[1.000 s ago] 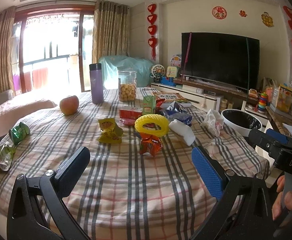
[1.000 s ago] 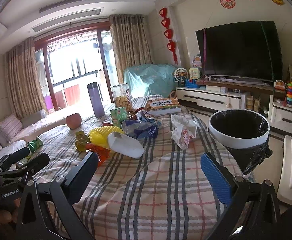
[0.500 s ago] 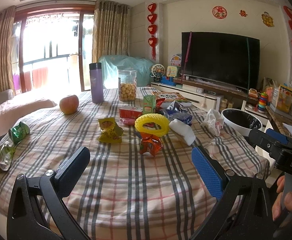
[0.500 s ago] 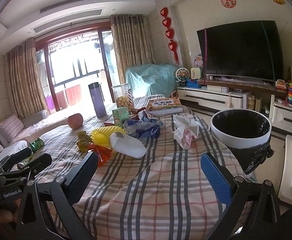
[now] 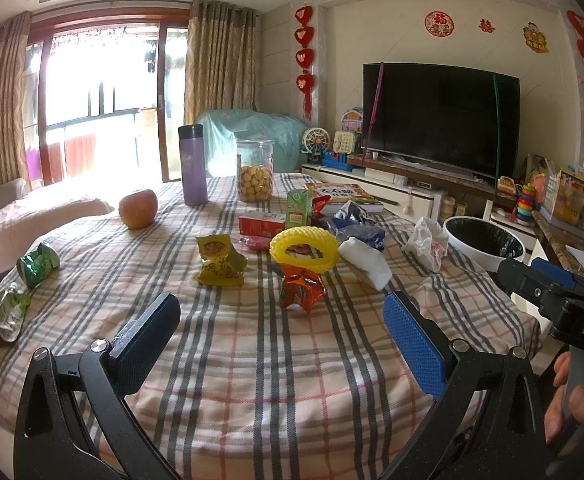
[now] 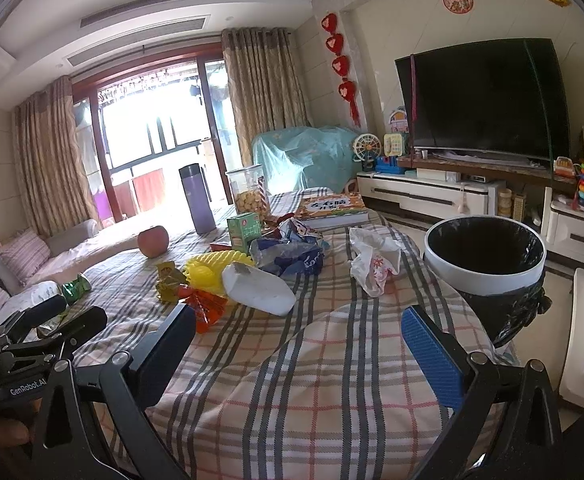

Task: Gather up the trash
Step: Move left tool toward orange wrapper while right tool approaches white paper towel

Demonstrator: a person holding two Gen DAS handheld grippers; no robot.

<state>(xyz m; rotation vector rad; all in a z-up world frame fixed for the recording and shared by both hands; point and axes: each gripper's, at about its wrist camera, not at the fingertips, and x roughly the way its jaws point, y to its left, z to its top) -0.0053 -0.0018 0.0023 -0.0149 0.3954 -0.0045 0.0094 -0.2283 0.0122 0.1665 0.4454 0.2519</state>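
Trash is lying scattered across the checked-cloth surface, none of it being held. Left hand-held gripper is hovering low over the near edge, jaws spread wide, nothing between them. Right hand-held gripper is likewise standing released and empty, over the surface's right-hand part.

Nearest the left gripper: an orange wrapper sitting crumpled, touching the yellow foam fruit net just behind it. A yellow snack packet is lying to the left of those, apart from them. At the far left edge, two green wrappers are lying well apart from the main cluster.

Right of the net, a white crumpled piece is lying on its side; behind it a blue plastic bag is bunched up. A white plastic bag is sitting near the right edge.

The bin, white-rimmed with a black liner, is standing just beside the surface's right edge, open.

Further back: a red packet and a green carton standing upright, a book, an apple, a purple flask, a clear jar of biscuits.
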